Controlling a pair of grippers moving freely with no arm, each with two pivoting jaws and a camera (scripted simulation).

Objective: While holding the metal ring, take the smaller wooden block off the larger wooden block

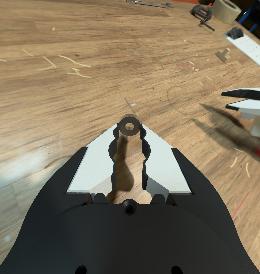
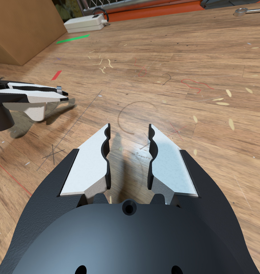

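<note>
My left gripper (image 1: 129,124) is shut on the metal ring (image 1: 123,128), a small grey washer held upright between its fingertips, above the wooden bench. The two wooden blocks lie far off at the upper right: the smaller block (image 1: 226,51) rests across the larger block (image 1: 220,56). My right gripper (image 2: 129,126) is open and empty, low over the bench. It shows at the right edge of the left wrist view (image 1: 225,99). The left gripper (image 2: 65,96) with the ring (image 2: 59,89) shows at the left of the right wrist view. The blocks are out of the right wrist view.
A wrench (image 1: 150,3), a black clamp (image 1: 202,13) and a tape roll (image 1: 225,11) lie at the far edge. A white ruler-like strip (image 1: 248,46) lies beyond the blocks. A cardboard box (image 2: 22,29) and a power strip (image 2: 84,23) stand at the back left.
</note>
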